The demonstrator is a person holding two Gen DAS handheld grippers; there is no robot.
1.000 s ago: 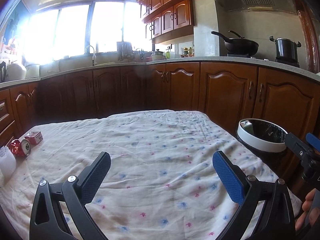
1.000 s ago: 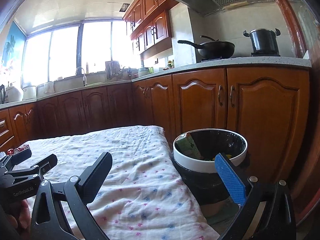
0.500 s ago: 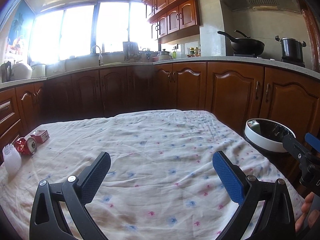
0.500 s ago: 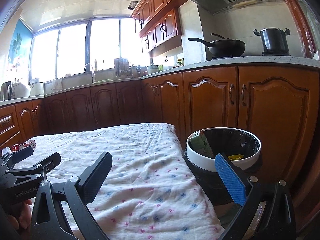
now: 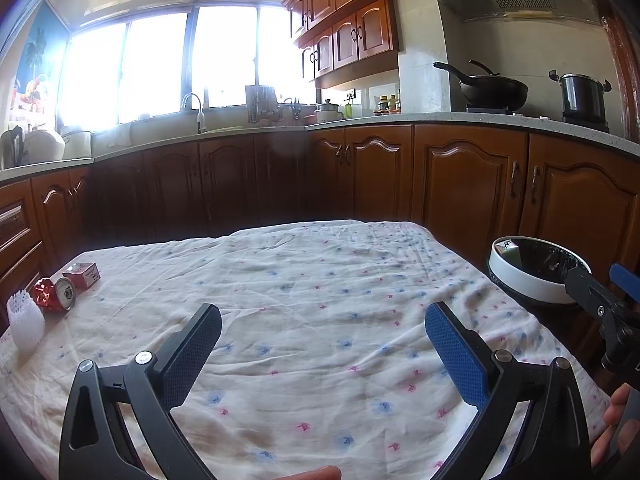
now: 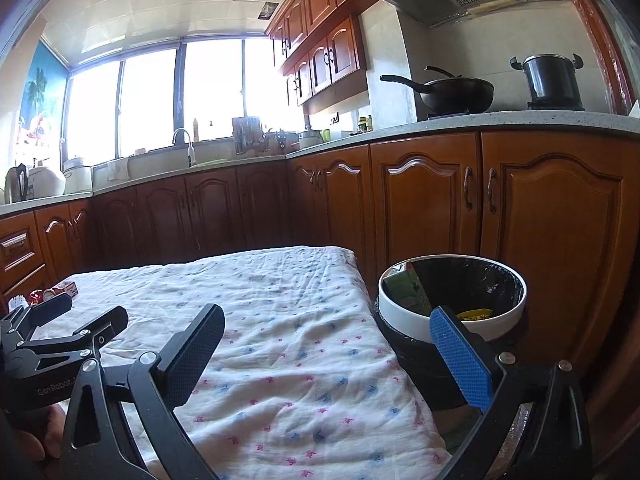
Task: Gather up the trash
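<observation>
The tabletop (image 5: 320, 304), under a flowered white cloth, stretches ahead of both tongs. The bin (image 6: 452, 300), white-rimmed with a black liner, stands just off its edge, right in front of the right tongs (image 6: 326, 354) and holding a green carton and something yellow. The left tongs (image 5: 322, 350) hover over the cloth; both tongs gape wide, holding nothing. Far ahead-left of the left tongs lie a small red box (image 5: 83, 275), a crushed red can (image 5: 54, 295) touching it, and a white foam net (image 5: 25, 322) beside the can.
</observation>
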